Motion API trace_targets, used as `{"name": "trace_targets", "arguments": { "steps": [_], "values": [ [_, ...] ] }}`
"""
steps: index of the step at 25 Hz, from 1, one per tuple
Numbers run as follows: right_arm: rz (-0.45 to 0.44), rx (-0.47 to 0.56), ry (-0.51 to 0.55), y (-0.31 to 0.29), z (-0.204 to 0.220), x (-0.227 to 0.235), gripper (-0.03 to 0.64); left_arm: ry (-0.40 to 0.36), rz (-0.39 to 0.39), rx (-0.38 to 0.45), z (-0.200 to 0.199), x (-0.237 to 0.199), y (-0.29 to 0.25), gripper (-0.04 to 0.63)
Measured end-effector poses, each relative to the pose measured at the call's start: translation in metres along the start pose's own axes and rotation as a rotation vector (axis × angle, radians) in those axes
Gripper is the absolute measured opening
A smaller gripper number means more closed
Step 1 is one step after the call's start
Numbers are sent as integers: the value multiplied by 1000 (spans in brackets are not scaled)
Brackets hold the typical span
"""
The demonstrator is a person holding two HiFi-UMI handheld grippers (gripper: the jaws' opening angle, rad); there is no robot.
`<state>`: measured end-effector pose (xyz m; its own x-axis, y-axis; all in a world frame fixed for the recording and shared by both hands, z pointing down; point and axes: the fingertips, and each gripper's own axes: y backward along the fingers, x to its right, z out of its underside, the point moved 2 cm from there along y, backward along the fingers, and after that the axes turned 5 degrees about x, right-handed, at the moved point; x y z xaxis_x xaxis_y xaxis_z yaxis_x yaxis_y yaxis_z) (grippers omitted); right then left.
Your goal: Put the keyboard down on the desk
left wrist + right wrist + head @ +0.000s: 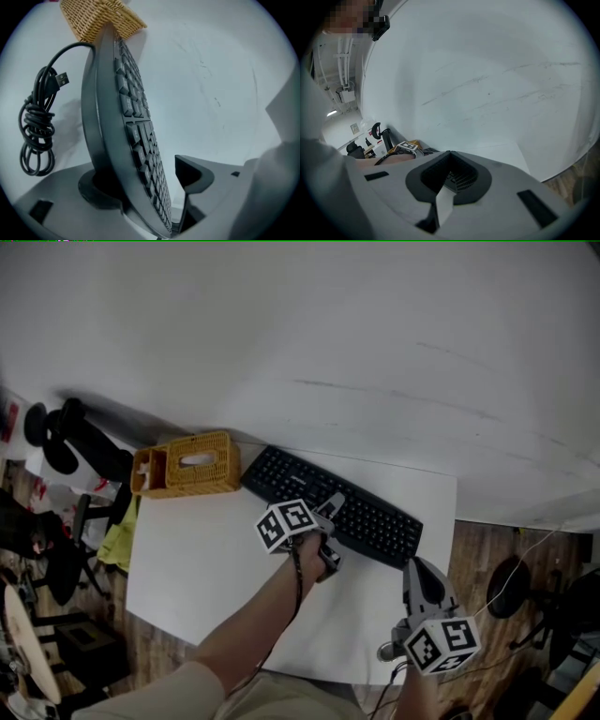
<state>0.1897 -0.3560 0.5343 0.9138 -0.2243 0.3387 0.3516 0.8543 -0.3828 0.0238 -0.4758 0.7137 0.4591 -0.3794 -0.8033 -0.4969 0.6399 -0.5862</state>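
Note:
A black keyboard [333, 502] lies flat on the white desk [216, 559], near its back edge. My left gripper [328, 521] is at the keyboard's front edge, about the middle. In the left gripper view the keyboard [136, 126] stands between the jaws of that gripper [150, 180], and there is a clear gap between the keys and the right-hand pad [192, 173], so the jaws are open. The keyboard's coiled USB cable [37, 126] lies on the desk behind it. My right gripper [422, 577] hovers off the desk's front right corner, its tips [447, 154] meeting with nothing between them.
A yellow woven basket [192, 463] stands on the desk's back left corner, just beyond the keyboard's left end. A white wall rises behind the desk. Black chairs [75, 437] and clutter stand on the wooden floor to the left.

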Motion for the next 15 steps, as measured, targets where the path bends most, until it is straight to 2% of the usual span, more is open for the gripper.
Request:
{"name": "trace_targets", "arguments": {
  "steps": [5, 8, 15],
  "values": [
    [21, -5, -3, 6, 1, 4, 25, -27, -106, 41, -5, -6, 9, 397],
    [26, 1, -18, 10, 1, 3, 25, -73, -162, 29, -6, -11, 11, 416],
    [18, -15, -29, 19, 9, -3, 25, -127, -229, 8, -7, -24, 22, 433]
  ]
}}
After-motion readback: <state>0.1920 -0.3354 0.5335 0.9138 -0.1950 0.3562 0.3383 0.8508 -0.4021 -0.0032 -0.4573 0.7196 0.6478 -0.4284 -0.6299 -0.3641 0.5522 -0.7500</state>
